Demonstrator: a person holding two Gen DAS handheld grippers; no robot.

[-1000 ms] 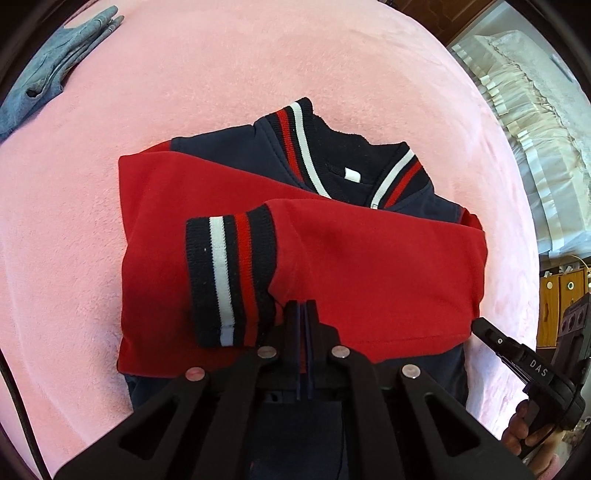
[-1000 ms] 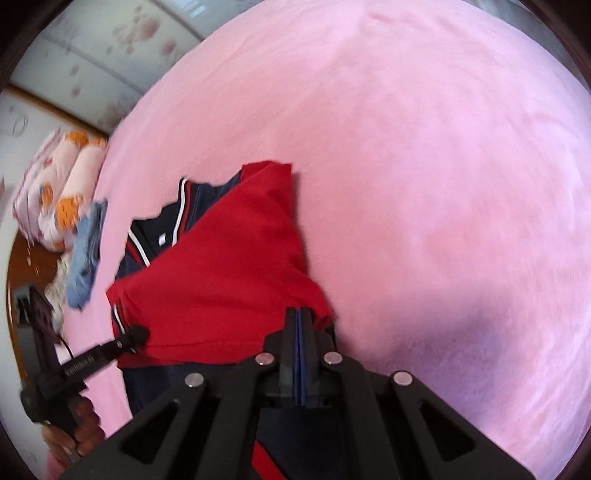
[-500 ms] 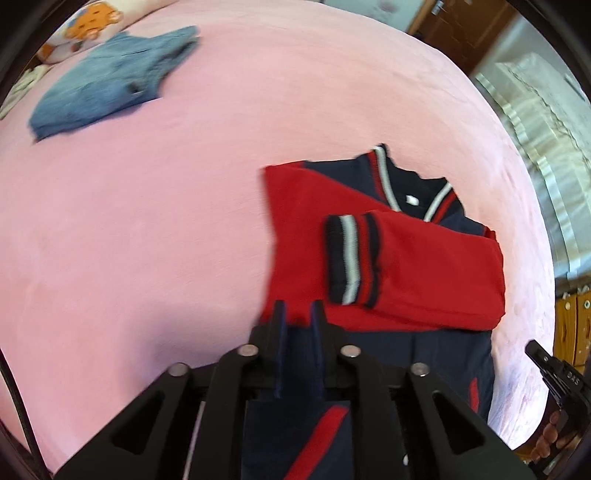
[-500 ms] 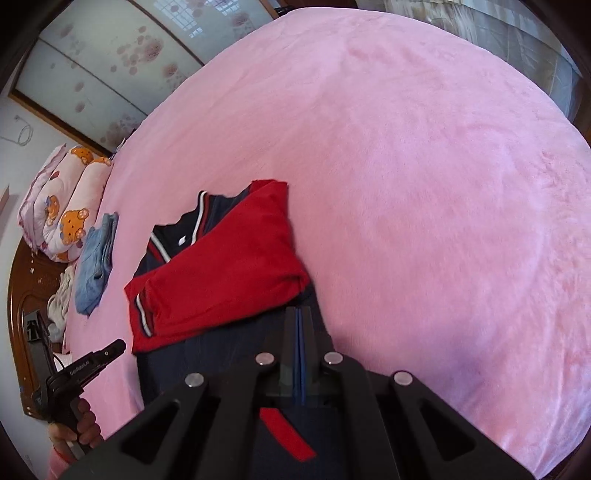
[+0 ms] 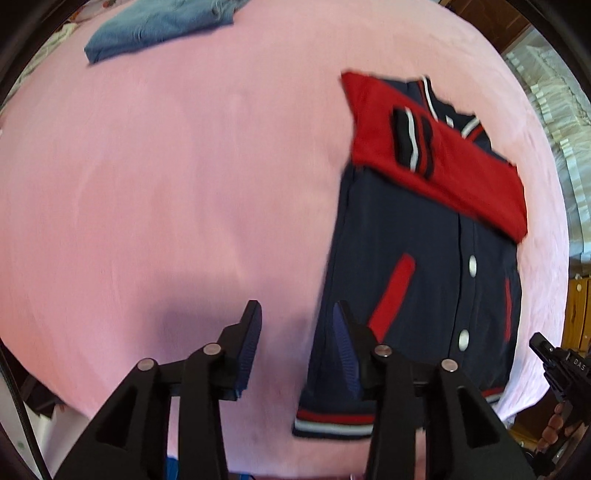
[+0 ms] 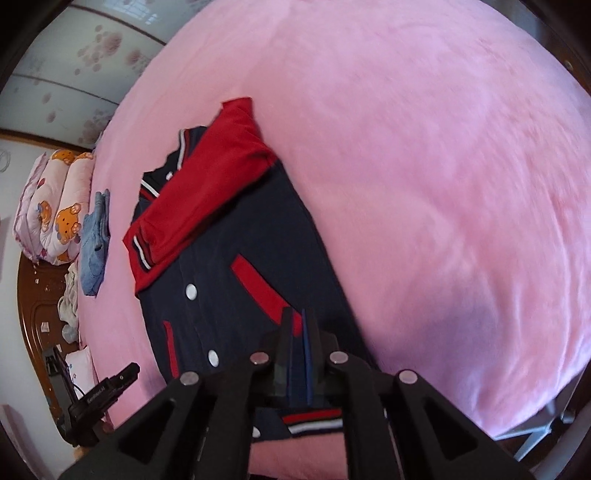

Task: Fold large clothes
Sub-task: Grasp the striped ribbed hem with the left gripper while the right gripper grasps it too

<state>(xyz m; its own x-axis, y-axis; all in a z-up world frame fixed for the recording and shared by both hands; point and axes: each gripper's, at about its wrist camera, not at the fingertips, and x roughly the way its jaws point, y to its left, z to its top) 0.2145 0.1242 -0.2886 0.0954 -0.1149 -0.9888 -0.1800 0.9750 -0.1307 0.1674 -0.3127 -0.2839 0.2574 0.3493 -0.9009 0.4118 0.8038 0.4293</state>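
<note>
A navy varsity jacket [image 5: 424, 266] with red sleeves lies flat on the pink bed, both sleeves [image 5: 443, 166] folded across the chest. Its striped hem [image 5: 332, 424] is near the bed's front edge. It also shows in the right wrist view [image 6: 229, 266]. My left gripper [image 5: 297, 332] is open and empty above the jacket's lower left edge. My right gripper [image 6: 297, 328] is nearly shut, a narrow slit between its fingers, empty, above the jacket's lower right part near the hem [image 6: 314, 421].
The pink blanket [image 5: 166, 184] covers the whole bed. Folded blue jeans [image 5: 159, 26] lie at the far side. Bear-print pillows [image 6: 55, 206] and a wooden headboard [image 6: 33, 306] are at the left in the right wrist view. The bed's front edge is just below both grippers.
Both grippers have pulled back from the folded sleeves to the jacket's hem end. The left gripper has opened wide. The right one has parted slightly.
</note>
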